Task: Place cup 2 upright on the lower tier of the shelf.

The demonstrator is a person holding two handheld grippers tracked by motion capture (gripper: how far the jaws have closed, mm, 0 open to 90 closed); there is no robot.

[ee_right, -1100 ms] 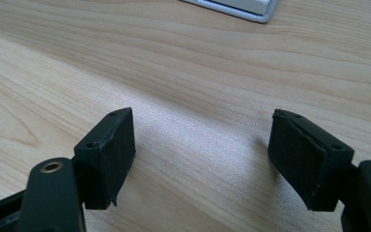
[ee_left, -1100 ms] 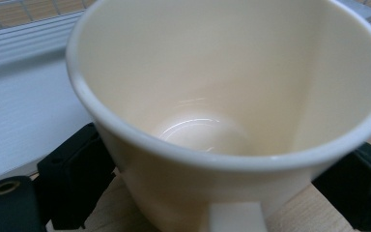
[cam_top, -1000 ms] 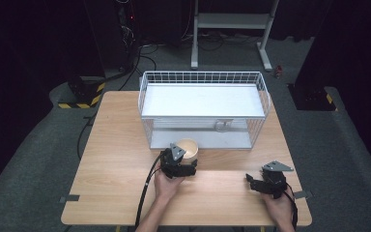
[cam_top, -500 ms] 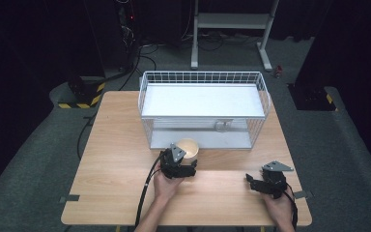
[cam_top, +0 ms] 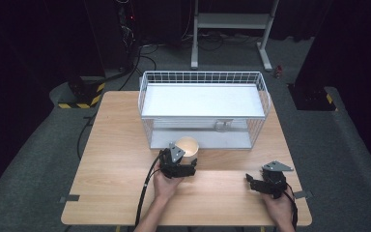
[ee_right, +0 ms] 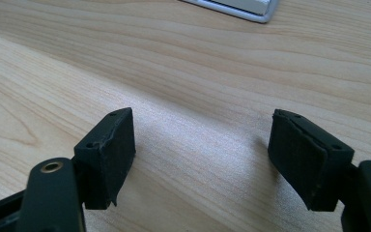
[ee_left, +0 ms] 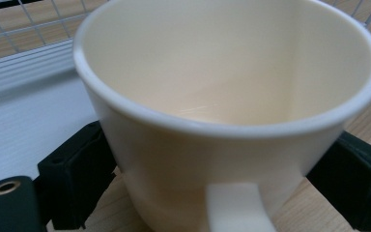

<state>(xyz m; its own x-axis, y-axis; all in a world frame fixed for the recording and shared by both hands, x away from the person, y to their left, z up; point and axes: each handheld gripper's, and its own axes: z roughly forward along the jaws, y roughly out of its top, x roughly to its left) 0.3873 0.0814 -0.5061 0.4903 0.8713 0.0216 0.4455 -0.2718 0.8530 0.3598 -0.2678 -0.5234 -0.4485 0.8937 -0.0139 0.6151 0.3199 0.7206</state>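
Observation:
A cream cup [cam_top: 188, 144] stands upright on the wooden table [cam_top: 116, 145], just in front of the white wire basket [cam_top: 203, 76]. My left gripper [cam_top: 184, 157] reaches it from the near side. In the left gripper view the cup [ee_left: 222, 96] sits between the black pads [ee_left: 77, 174], which touch its lower wall on both sides, and its handle faces the camera. My right gripper [cam_top: 253, 181] rests low at the table's near right, well apart from the cup. In the right gripper view its jaws [ee_right: 203, 154] stand wide apart over bare wood with nothing between them.
The wire basket holds a white tray floor and takes up the far half of the table; its front corner [ee_right: 251, 9] shows at the top of the right gripper view. A cable [cam_top: 145, 193] trails from the left gripper toward the near edge. Dark floor surrounds the table.

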